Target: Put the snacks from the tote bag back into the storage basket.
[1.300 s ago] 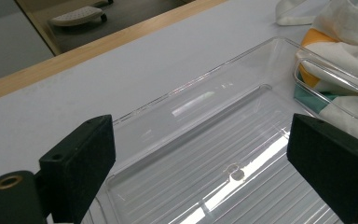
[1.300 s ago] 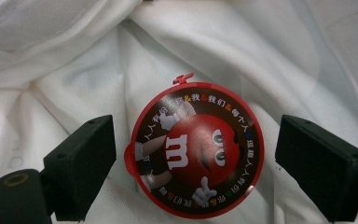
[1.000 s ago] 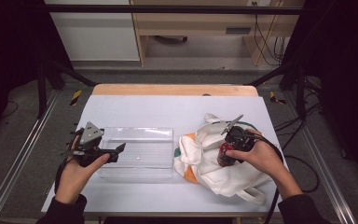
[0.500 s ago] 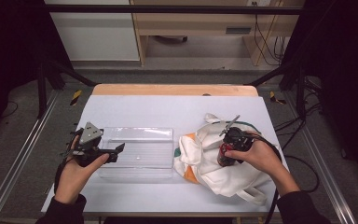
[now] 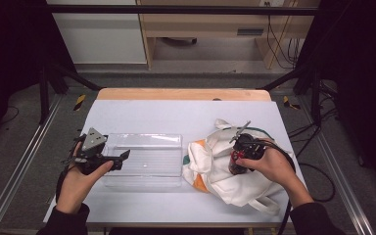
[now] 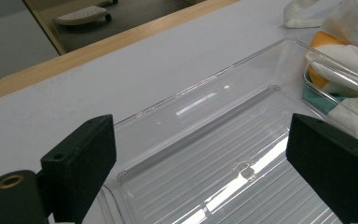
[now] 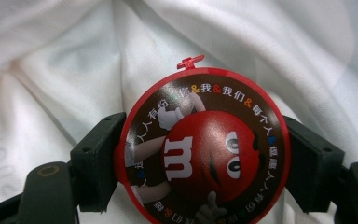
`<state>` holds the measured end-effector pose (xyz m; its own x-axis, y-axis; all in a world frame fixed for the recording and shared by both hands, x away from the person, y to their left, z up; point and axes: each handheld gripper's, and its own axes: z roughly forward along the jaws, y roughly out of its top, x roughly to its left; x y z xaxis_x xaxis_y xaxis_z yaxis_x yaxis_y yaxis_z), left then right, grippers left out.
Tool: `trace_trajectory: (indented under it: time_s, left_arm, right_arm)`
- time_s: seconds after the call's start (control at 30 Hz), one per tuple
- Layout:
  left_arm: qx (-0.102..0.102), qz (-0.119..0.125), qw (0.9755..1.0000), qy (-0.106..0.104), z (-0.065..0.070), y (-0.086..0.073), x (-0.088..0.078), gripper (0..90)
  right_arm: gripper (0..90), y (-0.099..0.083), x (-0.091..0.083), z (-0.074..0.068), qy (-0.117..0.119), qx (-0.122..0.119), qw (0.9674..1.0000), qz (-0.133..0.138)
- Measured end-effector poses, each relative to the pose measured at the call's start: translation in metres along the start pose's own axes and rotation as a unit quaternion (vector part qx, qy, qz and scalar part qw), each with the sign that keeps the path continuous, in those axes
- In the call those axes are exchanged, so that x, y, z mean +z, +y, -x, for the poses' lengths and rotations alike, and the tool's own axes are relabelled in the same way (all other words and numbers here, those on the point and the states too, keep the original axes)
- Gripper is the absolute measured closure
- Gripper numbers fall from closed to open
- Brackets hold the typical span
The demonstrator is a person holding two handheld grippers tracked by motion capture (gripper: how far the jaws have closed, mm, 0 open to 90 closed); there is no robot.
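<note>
Fingers of our right gripper (image 7: pixel 200 163) have just been closing, and they now flank a round red-lidded candy tub (image 7: pixel 204 148), touching its rim at 3 and 9 o'clock in the right gripper view. That tub sits among the folds of a white cloth bag (image 5: pixel 225 169), which lies at 3 o'clock on the counter (image 5: pixel 176 115). Our left gripper (image 6: pixel 200 158) holds its 2 fingers wide apart with nothing between them, hanging over a clear plastic tray (image 5: pixel 147 147) just beside the bag, at 9 o'clock from it.
</note>
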<state>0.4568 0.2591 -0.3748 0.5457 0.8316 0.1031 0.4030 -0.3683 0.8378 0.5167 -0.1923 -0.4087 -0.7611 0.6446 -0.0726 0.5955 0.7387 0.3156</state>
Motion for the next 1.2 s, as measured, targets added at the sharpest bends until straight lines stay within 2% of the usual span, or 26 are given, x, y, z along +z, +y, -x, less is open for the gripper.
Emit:
trace_trajectory:
  time_s: [0.17,0.33,0.5,0.63,0.7,0.93,1.13,1.2]
  left_arm:
    - [-0.004,-0.001,1.0,0.002,-0.003,-0.001,-0.001,8.4]
    - [-0.005,0.007,0.9999,0.004,-0.002,0.003,-0.007,8.2]
    - [-0.007,0.01,0.9999,0.004,-0.003,0.003,-0.008,8.2]
    - [-0.008,0.007,0.9999,0.007,-0.006,0.002,-0.007,8.2]
    - [-0.01,0.004,0.9999,0.008,-0.008,0.001,-0.007,8.2]
    - [-0.018,0.005,0.9998,0.012,-0.014,-0.002,-0.007,8.2]
    - [-0.025,0.004,0.9996,0.012,-0.017,-0.004,-0.006,7.4]
    - [-0.029,0.009,0.9995,0.012,-0.019,-0.005,-0.006,7.3]
  right_arm:
    - [24.1,0.002,-0.023,-0.007,-0.001,0.014,0.9994,0.031]
    - [24.1,0.003,-0.035,-0.014,-0.011,0.022,0.9991,0.033]
    - [24.1,0.002,-0.054,-0.024,-0.026,0.015,0.9989,0.036]
    - [24.2,0.003,-0.063,-0.025,-0.028,0.01,0.9987,0.042]
    - [24.2,0.007,-0.073,-0.027,-0.027,0.006,0.9986,0.045]
    - [24.2,0.021,-0.085,-0.034,-0.03,-0.006,0.9984,0.048]
    - [24.2,0.045,-0.087,-0.041,-0.03,-0.028,0.998,0.047]
    - [24.2,0.047,-0.087,-0.042,-0.028,-0.029,0.998,0.049]
